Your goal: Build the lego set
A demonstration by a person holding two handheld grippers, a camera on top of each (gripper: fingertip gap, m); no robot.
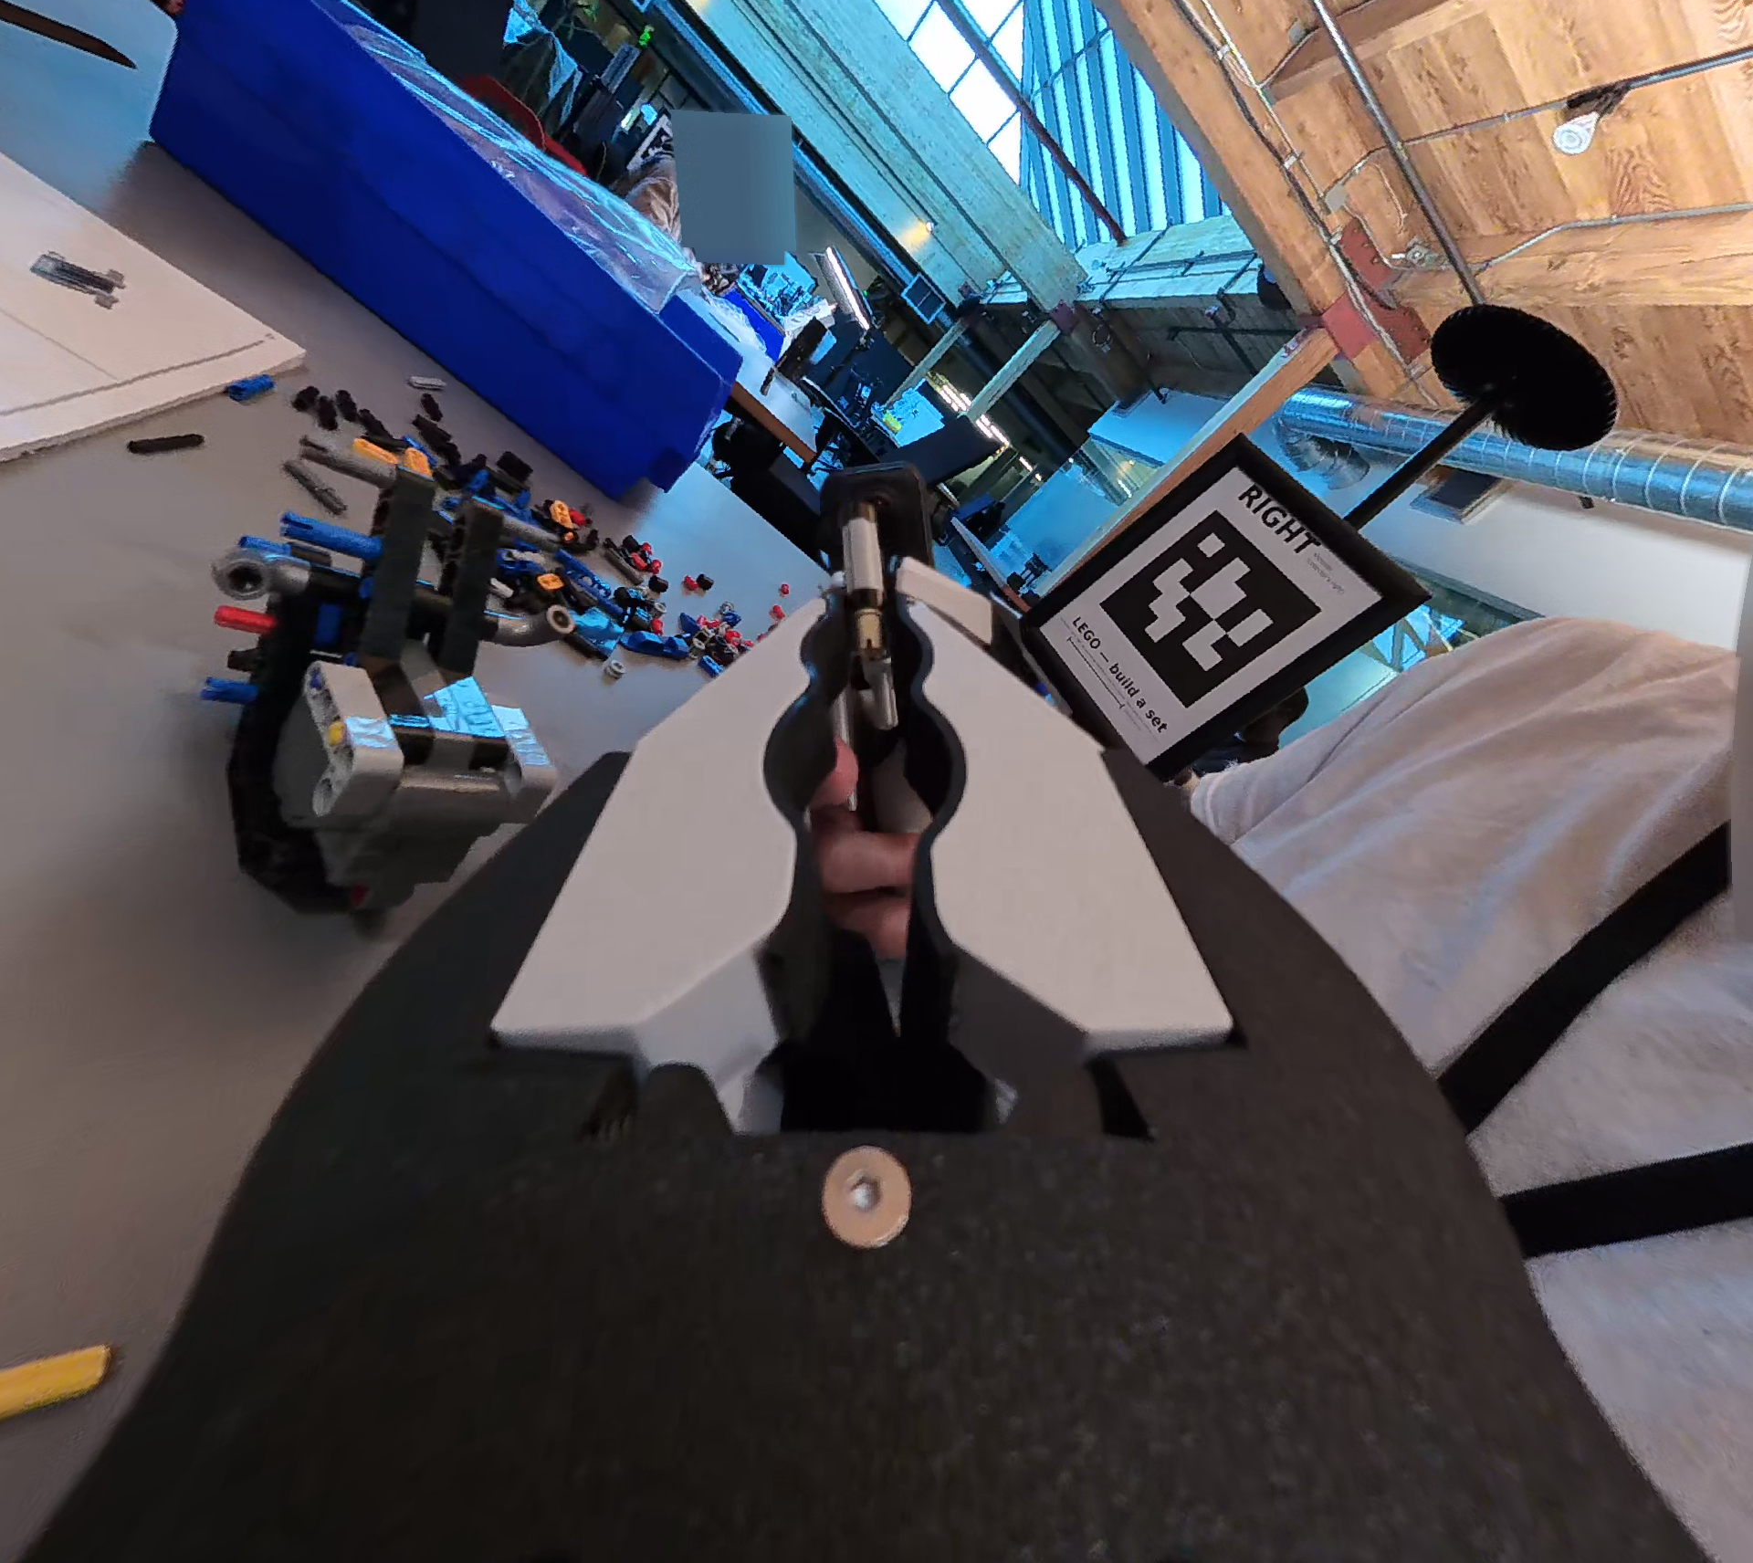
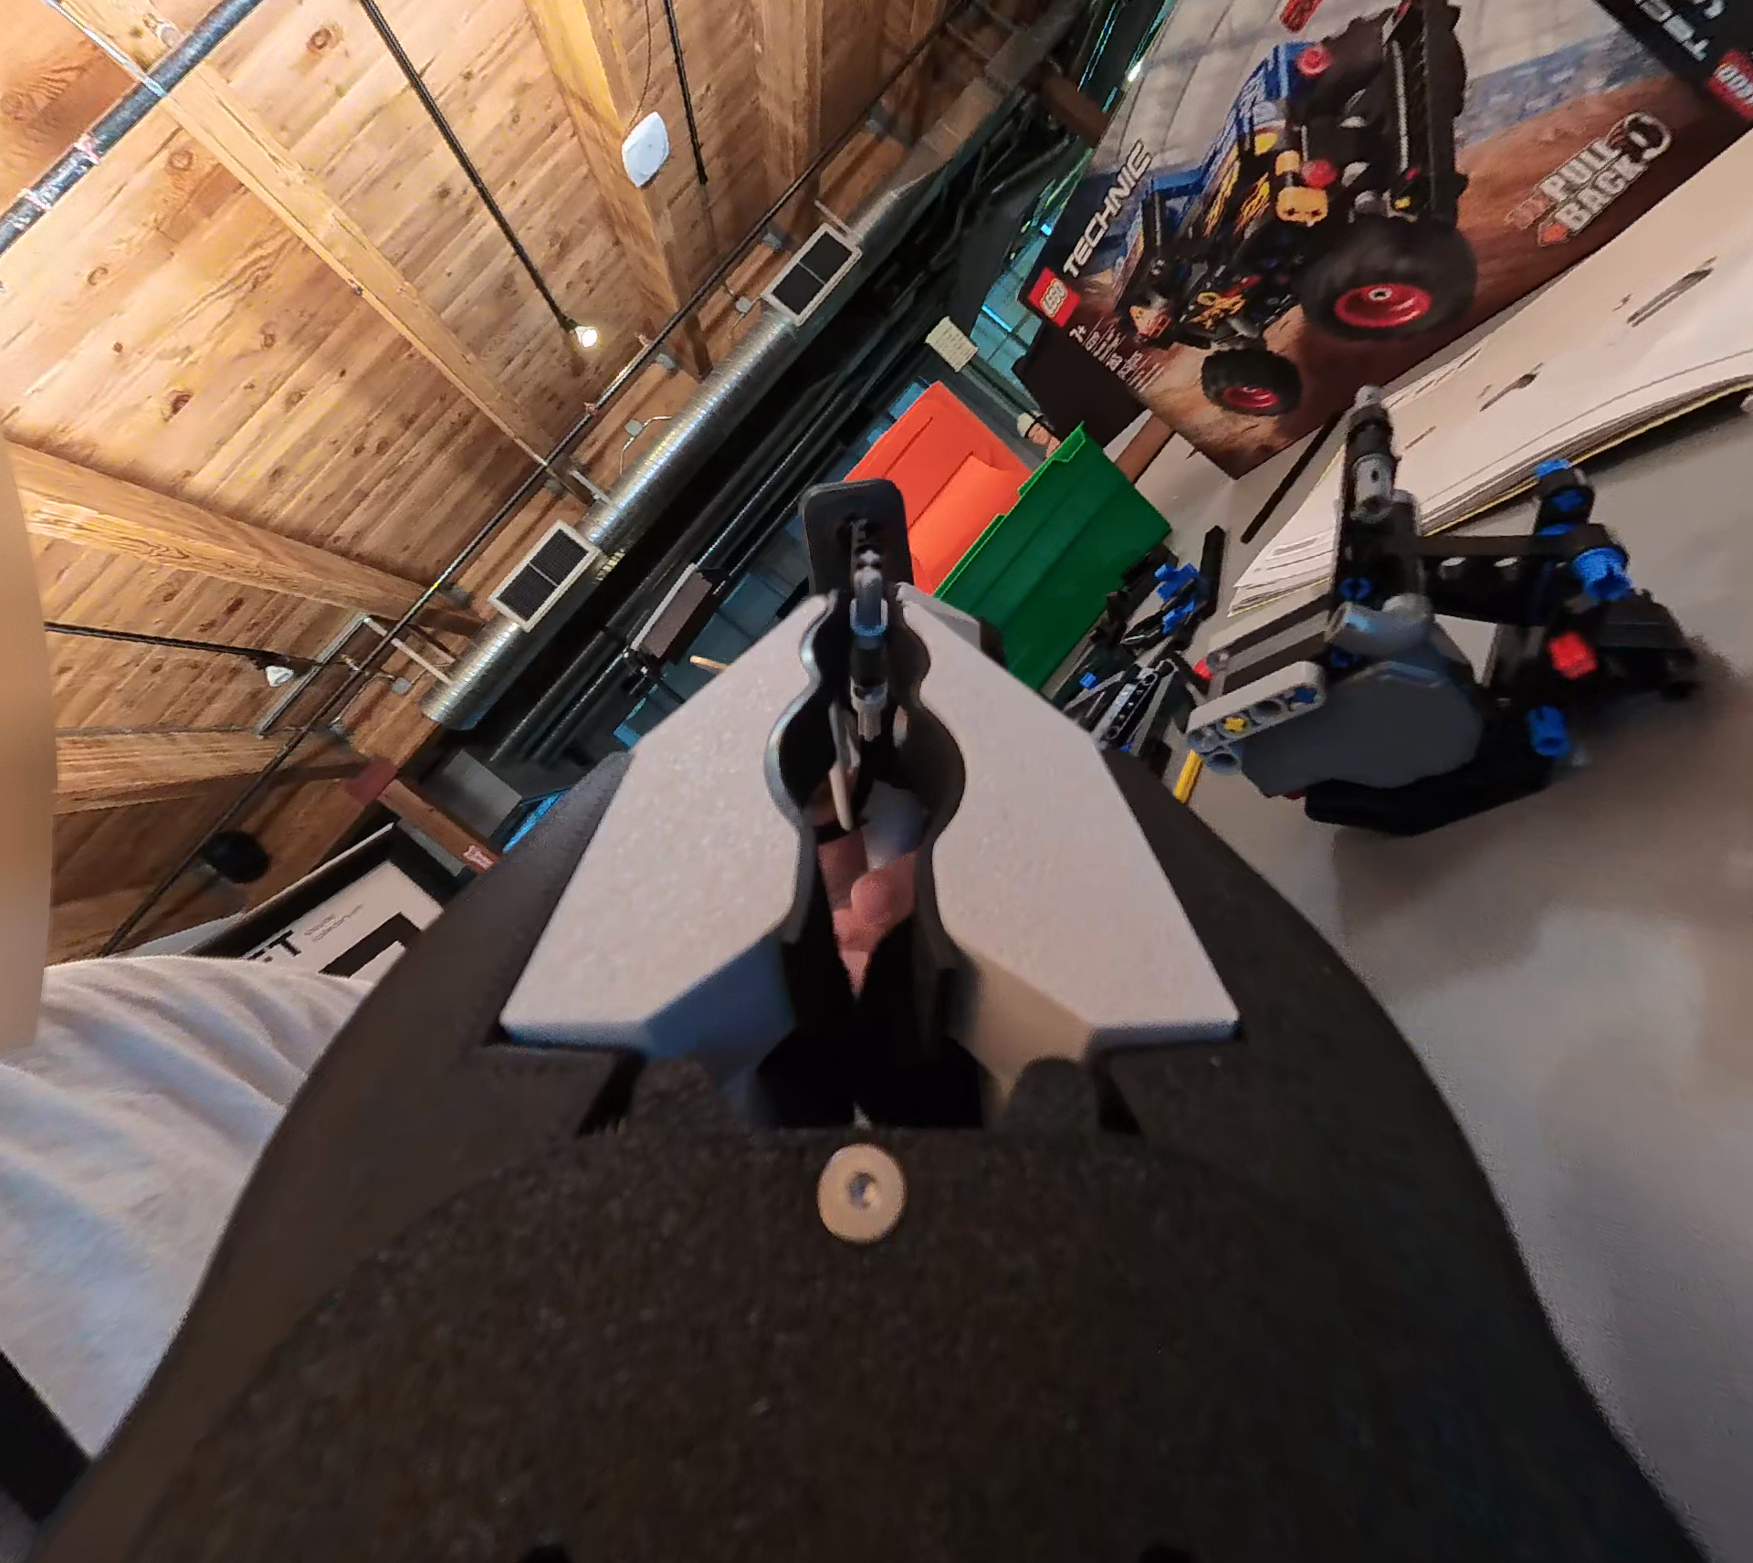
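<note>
Both grippers tilt toward the ceiling, apparently facing each other: left gripper [image 1: 865,626] and right gripper [image 2: 865,626], fingers closed on slender parts, perhaps for joining. The half-built Lego truck chassis [image 1: 379,711] waits on the table [image 1: 114,901], left of frame.

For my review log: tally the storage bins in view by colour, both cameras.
Blue bin: 1
Green bin: 1
Orange bin: 1
Total: 3
</note>
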